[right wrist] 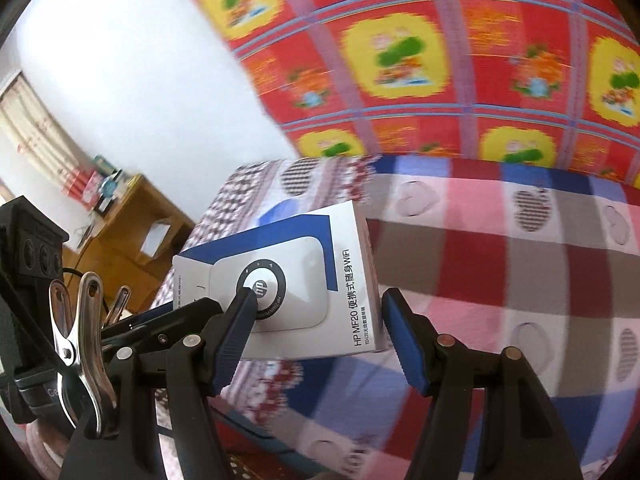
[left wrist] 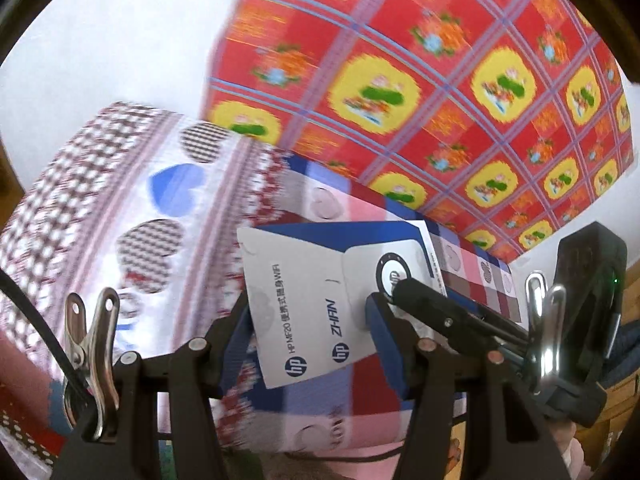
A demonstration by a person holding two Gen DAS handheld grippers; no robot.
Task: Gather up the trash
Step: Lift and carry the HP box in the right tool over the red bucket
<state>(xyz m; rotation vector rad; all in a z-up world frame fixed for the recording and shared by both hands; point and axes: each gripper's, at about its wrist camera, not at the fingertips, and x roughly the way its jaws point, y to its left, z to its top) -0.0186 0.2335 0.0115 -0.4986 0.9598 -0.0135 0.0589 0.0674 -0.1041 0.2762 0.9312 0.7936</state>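
Note:
A white and blue HP box [left wrist: 304,304] hangs in the air over the bed, carried by both grippers. In the left wrist view my left gripper [left wrist: 310,340] has its blue pads pressed on the box's two sides. One black finger of the right gripper [left wrist: 412,292] rests on the round logo printed on the box's face. In the right wrist view the same HP box [right wrist: 304,280] sits between the fingers of my right gripper [right wrist: 318,328]. Its left finger lies on the printed logo and its right finger is against the lettered side. The left gripper's arm [right wrist: 168,316] reaches in from the left.
Below lies a bed with a chequered heart-pattern quilt [right wrist: 500,264]. A red and yellow flowered blanket [right wrist: 440,60] is piled against the white wall [right wrist: 140,80]. A wooden desk [right wrist: 132,232] with books stands far left beside a curtain [right wrist: 36,136].

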